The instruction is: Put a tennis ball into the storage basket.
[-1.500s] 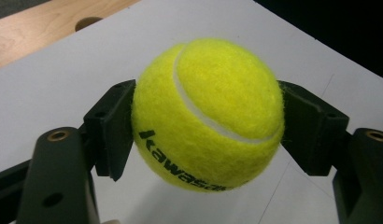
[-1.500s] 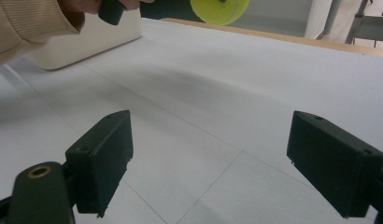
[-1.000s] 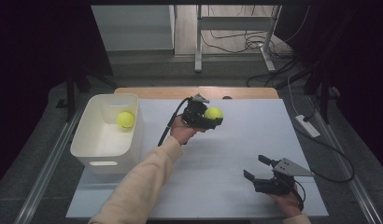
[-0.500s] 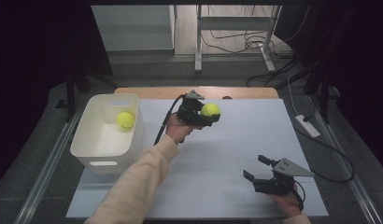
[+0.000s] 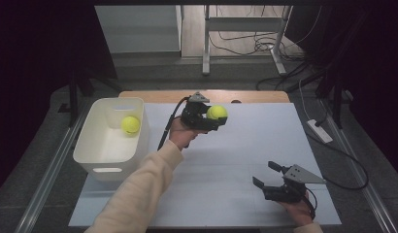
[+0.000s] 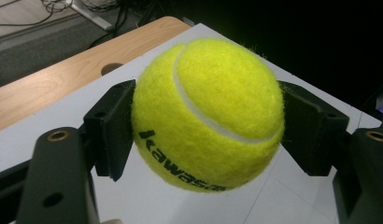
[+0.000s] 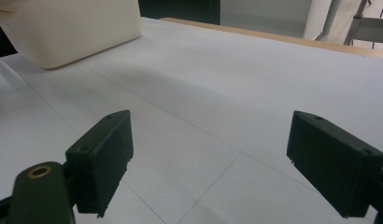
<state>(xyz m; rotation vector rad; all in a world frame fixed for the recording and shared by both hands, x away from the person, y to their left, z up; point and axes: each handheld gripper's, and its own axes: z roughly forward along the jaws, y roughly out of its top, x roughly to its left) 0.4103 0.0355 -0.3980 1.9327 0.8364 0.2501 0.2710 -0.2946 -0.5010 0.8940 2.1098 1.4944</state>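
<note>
Left gripper [image 5: 217, 118] clamps a ball [image 5: 217, 112] (lettered "kawasaki") above the desk [image 5: 226, 165], a second ball [image 5: 130, 124] lies in the bin [image 5: 90, 155], right gripper [image 5: 269, 175] gapes empty.

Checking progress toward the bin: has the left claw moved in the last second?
Yes. The left claw carrying the tennis ball has shifted slightly toward the white bin.

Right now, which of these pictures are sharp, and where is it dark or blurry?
High view: dark surroundings, the white table sheet evenly lit. Left gripper view: the fuzzy yellow tennis ball is sharp, background black. Right gripper view: the near black jaws are soft, the white plastic bin slightly blurred.
</note>
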